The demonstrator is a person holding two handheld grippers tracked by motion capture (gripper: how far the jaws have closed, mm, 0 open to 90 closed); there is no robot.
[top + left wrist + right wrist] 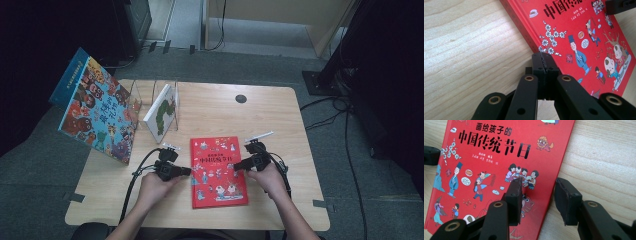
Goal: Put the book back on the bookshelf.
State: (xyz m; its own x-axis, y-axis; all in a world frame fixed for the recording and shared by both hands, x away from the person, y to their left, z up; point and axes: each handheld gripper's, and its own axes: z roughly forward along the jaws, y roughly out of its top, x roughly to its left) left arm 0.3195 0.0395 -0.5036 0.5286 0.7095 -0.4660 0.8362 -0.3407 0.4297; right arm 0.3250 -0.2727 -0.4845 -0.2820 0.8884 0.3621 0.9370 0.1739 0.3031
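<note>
High view: red book (pixel 218 171) flat on worktop (pixel 280 120) between your grippers, spine toward left gripper (pixel 186 171), jaws closed empty; right gripper (pixel 235 166), half-open, straddles its nearer long edge.

Tabletop (pixel 280 115): light wood grain, rounded corners, with a dark round grommet (pixel 241 98) near the far edge. Red picture book (pixel 218 171) lies flat, near centre. Clear rack (pixel 150 97) at far left, holding a white book (pixel 161 112) upright, tilted.
</note>
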